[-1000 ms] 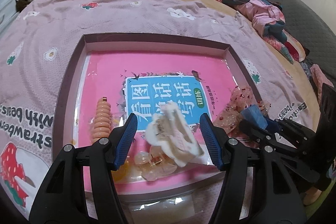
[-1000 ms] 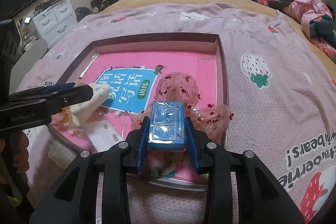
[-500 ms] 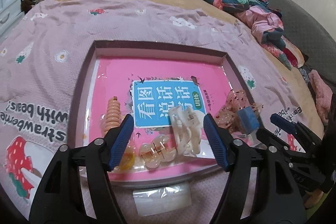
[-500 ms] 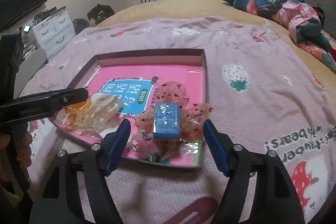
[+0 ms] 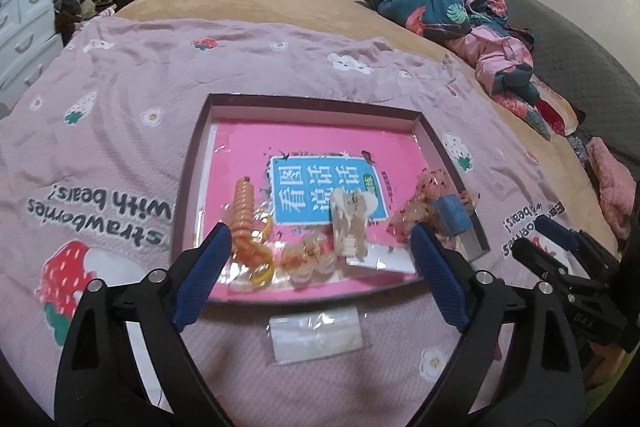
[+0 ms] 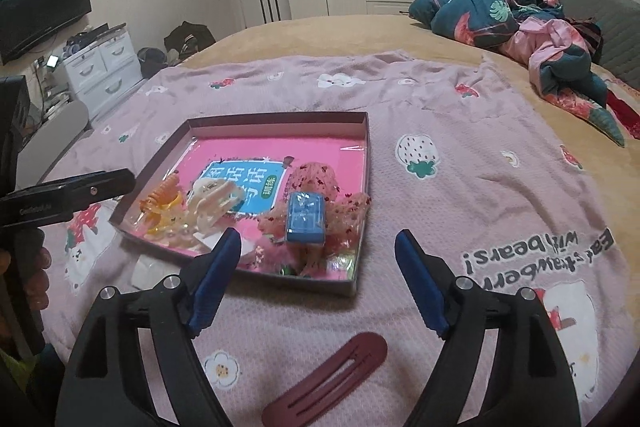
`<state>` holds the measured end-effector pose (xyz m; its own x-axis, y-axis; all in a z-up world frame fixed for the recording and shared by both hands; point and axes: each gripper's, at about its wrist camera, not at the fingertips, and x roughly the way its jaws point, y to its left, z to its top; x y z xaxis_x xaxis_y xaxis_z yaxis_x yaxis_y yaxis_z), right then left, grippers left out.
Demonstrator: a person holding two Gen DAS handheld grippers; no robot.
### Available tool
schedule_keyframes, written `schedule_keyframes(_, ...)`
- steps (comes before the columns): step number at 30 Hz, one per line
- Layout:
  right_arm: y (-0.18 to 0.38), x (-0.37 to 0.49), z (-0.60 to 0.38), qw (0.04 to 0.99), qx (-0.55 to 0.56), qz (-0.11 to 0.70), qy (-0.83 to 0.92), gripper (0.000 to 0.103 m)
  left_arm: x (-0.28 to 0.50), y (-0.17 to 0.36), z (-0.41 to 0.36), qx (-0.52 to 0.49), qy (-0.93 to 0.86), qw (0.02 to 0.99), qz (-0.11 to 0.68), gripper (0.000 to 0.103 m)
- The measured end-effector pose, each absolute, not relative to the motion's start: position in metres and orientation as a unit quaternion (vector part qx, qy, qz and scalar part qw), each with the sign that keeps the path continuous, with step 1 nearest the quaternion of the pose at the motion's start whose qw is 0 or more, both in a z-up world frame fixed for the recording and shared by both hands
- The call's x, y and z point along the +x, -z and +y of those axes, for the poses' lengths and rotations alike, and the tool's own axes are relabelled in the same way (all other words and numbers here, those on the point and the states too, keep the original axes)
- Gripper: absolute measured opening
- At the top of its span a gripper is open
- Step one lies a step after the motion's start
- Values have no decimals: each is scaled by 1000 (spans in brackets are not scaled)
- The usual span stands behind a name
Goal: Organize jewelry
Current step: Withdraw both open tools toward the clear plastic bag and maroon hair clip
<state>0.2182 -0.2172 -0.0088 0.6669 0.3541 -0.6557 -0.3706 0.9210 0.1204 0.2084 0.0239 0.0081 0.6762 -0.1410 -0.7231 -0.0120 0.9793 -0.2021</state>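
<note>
A shallow box tray (image 5: 434,141) (image 6: 362,163) with a pink book cover inside lies on the bed. In it are an orange spiral hair tie (image 5: 244,211) (image 6: 162,193), a cream claw clip (image 5: 352,223) (image 6: 214,205), a clear amber clip (image 5: 308,255), a blue clip (image 5: 452,215) (image 6: 306,217) and a pink sequined scrunchie (image 5: 430,189) (image 6: 316,175). My left gripper (image 5: 320,263) hovers above the tray's near edge, jaws opening, nothing between them. My right gripper (image 6: 318,267) hangs at the tray's near right corner, jaws opening and empty. A maroon snap clip (image 6: 332,375) lies on the blanket below it.
A small clear plastic bag (image 5: 316,333) lies on the pink strawberry blanket (image 5: 120,131) just in front of the tray. Bundled bedding (image 6: 500,11) sits at the far right of the bed. White drawers (image 6: 100,67) and wardrobes stand beyond.
Both grippers opened and drew back and up from the tray. The left let go of the cream claw clip; the right released the blue clip onto the scrunchie.
</note>
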Motion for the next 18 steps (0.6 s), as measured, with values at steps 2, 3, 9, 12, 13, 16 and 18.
schedule_keyframes(2, 9, 214, -219, 913, -12, 357, -198, 79, 201, -7, 25, -94, 31, 911, 401, 85)
schedule_keyframes(3, 10, 211, -220, 912, -12, 359, -198, 79, 197, -6, 26, -95, 29, 911, 401, 85)
schedule_keyframes(9, 16, 195, -223, 909, -13, 365, -198, 79, 178, 3, 28, -100, 25, 907, 409, 86)
schedule_keyframes(12, 20, 188, -225, 907, -14, 370, -199, 79, 171, 9, 27, -99, 25, 904, 415, 86)
schedule_keyframes(13, 21, 187, -225, 907, -15, 371, -199, 79, 169, 11, 27, -98, 24, 903, 417, 86)
schedule_keyframes(16, 25, 182, -227, 905, -14, 376, -201, 79, 162, 19, 26, -98, 23, 900, 424, 86)
schedule_keyframes(18, 30, 179, -228, 903, -14, 381, -200, 79, 158, 24, 26, -98, 22, 898, 429, 86)
